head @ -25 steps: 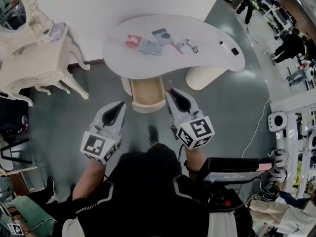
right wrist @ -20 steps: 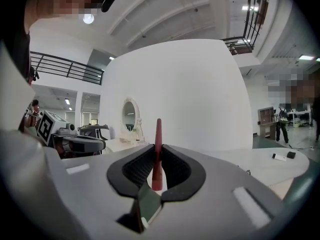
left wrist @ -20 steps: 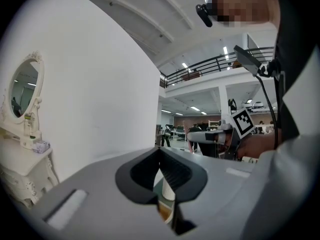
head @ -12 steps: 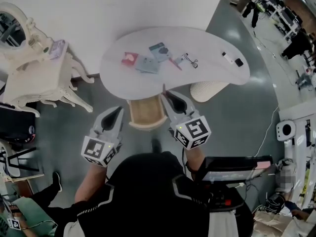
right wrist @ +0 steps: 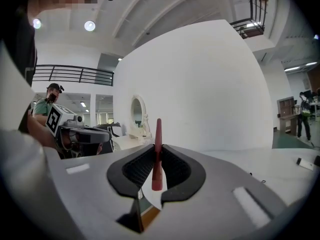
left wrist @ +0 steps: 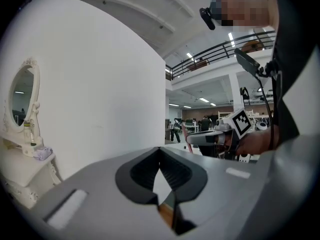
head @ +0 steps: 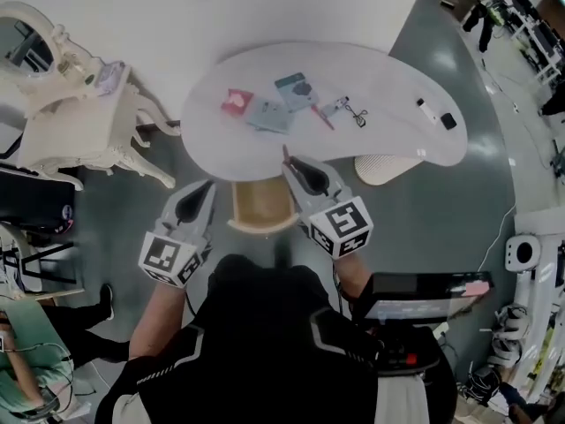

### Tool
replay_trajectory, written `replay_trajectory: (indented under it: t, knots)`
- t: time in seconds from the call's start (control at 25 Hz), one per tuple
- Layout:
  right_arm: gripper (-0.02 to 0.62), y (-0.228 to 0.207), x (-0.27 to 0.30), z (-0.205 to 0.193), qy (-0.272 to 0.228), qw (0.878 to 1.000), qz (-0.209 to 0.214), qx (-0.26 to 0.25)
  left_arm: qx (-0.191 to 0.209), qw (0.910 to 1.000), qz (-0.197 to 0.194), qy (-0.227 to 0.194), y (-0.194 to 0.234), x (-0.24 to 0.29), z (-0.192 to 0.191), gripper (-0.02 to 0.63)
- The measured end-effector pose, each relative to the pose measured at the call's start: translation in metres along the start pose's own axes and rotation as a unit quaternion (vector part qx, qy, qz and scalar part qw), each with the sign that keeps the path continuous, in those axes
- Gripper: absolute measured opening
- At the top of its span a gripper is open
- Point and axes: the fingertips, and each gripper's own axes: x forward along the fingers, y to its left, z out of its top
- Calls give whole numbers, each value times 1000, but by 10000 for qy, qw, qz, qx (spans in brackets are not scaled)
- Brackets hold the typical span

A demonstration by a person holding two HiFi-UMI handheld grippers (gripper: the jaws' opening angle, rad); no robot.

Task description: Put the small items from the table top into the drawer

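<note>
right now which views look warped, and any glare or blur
Head view: fisheye bows the table edge, pale glare on the floor at right. Left gripper view: warped, dark corners. Right gripper view: ceiling lamps flare, red stick sharp.

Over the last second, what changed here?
The right gripper, shut on a thin red stick throughout, moved forward from beside the open drawer to the table edge. The left gripper stayed low beside the drawer, shut and empty. The items on the table did not move.

White table [head: 384,124] with small items [head: 296,92]
</note>
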Motion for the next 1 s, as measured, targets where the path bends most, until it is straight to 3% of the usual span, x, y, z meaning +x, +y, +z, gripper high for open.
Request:
replay_trajectory:
  t: [0.36, 0.52, 0.84, 1.0]
  knots:
    - [51, -8, 37, -46, 587, 9972, 425, 193, -245, 9986, 34, 463, 16, 21, -45, 0]
    - [50, -2, 51, -74, 934, 9936, 627, 51, -359, 9974, 40, 623, 24, 24, -71, 0]
    - [51, 9, 69, -152, 1859, 9771, 969, -372, -740, 9930, 295, 878, 34, 15, -128, 0]
    - [49, 11, 73, -184, 2262, 9660, 1065, -657, -836, 9897, 202, 1145, 35, 15, -157, 0]
